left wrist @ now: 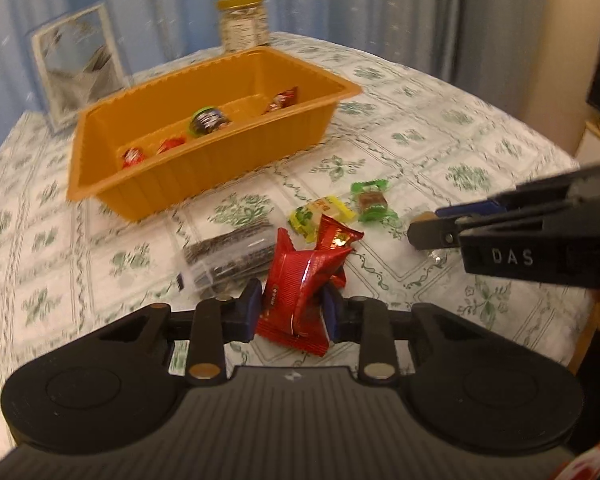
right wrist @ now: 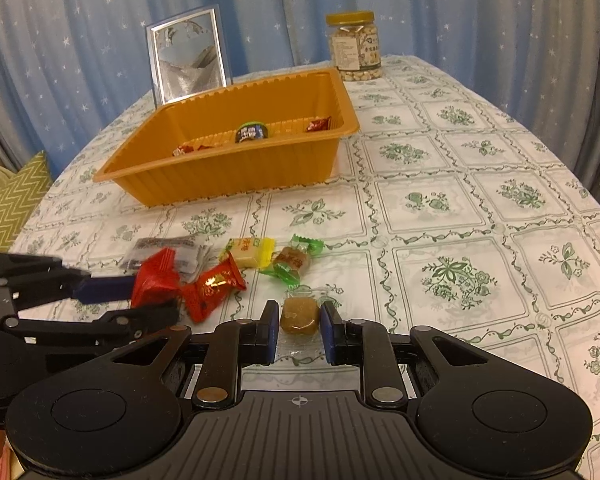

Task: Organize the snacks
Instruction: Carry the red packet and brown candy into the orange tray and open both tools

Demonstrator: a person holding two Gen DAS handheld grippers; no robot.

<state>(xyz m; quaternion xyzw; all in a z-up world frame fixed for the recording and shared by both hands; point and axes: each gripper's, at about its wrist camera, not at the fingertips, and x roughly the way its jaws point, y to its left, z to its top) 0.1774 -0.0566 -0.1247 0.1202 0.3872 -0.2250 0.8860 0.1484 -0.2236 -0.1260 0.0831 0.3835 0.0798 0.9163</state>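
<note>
Pinching a crinkly red foil snack packet (left wrist: 300, 280) in my left gripper (left wrist: 292, 304) above the table (light, slippery; grip mid-body); my right gripper (right wrist: 299, 320) brackets, unclosed, a clear-wrapped brown candy cube (right wrist: 299, 315).

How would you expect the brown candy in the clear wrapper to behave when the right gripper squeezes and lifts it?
The brown candy looks like a small solid block, so probably light and fairly stiff. Its clear glossy wrapper may slip against the right gripper pads. Blocky rather than round, it seems unlikely to roll.
</note>
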